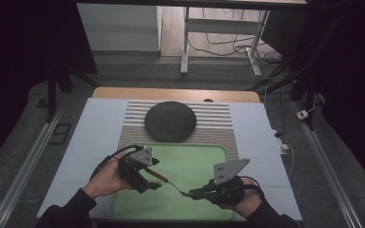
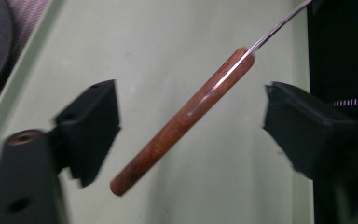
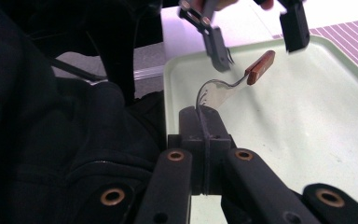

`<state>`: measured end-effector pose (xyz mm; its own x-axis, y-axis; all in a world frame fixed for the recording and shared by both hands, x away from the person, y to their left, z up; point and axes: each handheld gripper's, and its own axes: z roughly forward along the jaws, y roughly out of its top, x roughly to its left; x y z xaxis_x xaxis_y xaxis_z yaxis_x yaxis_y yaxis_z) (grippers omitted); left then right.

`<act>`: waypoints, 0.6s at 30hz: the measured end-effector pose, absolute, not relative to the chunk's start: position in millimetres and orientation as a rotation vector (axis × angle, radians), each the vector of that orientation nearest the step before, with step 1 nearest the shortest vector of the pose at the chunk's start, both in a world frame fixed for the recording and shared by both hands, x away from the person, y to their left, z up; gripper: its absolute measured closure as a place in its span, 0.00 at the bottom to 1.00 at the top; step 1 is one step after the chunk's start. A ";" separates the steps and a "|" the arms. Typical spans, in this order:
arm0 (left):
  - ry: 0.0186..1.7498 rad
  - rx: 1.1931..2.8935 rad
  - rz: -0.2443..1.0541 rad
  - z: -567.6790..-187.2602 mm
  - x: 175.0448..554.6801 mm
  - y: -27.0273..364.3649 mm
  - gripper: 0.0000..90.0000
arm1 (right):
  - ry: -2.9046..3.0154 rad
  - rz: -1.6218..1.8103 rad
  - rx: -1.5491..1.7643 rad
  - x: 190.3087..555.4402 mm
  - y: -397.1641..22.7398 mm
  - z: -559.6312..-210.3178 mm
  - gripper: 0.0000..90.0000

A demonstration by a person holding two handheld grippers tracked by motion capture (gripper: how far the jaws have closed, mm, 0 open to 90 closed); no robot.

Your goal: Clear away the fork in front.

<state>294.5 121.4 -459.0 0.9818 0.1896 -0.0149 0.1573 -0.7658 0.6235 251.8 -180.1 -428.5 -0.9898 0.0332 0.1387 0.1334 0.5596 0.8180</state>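
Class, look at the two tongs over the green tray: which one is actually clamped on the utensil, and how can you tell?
The right tongs: their jaws are shut on the metal end of the utensil. The left tongs stand open around its wooden handle, pads clear of it.

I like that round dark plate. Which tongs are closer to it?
Left. The left tongs sit over the green tray, nearer the plate; the right tongs are farther back.
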 end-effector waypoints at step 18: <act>-0.056 2.536 0.061 -461.9 289.6 119.2 0.75 | -2.669 -1.365 -0.005 252.0 -178.4 -424.7 1.00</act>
